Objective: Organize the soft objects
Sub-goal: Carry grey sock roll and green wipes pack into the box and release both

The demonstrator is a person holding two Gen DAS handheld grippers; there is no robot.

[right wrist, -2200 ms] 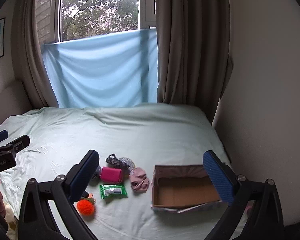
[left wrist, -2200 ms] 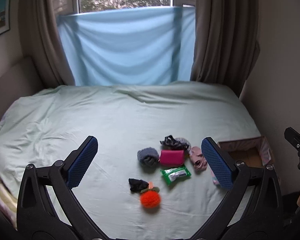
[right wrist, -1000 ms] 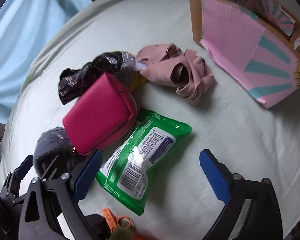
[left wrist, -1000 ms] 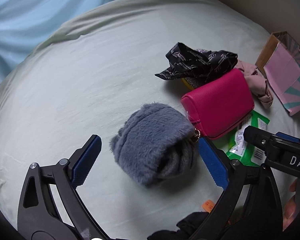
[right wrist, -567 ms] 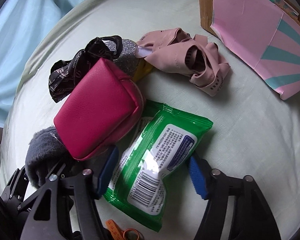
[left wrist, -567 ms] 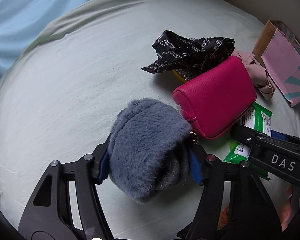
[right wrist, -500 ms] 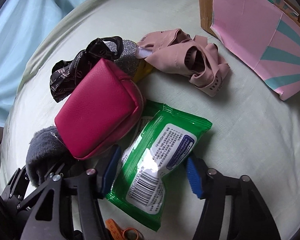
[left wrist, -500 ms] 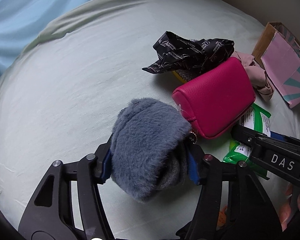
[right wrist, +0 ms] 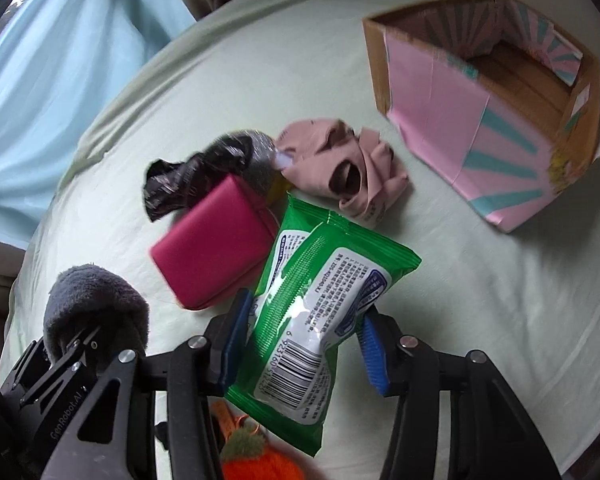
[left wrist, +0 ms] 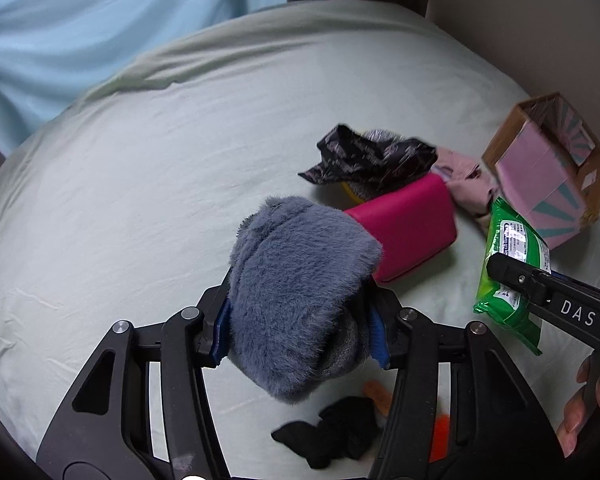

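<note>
The cardboard box [right wrist: 488, 92] sat open, ahead and right of both tools. The left gripper [left wrist: 300, 328] clamped the grey fluffy bundle [left wrist: 300, 280]; the right gripper [right wrist: 304, 344] pinched the green wipes pack [right wrist: 320, 312], both raised off the bedsheet [left wrist: 140, 200].

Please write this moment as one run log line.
left gripper: shut on grey fuzzy item | right gripper: shut on green wipes pack | box: open
</note>
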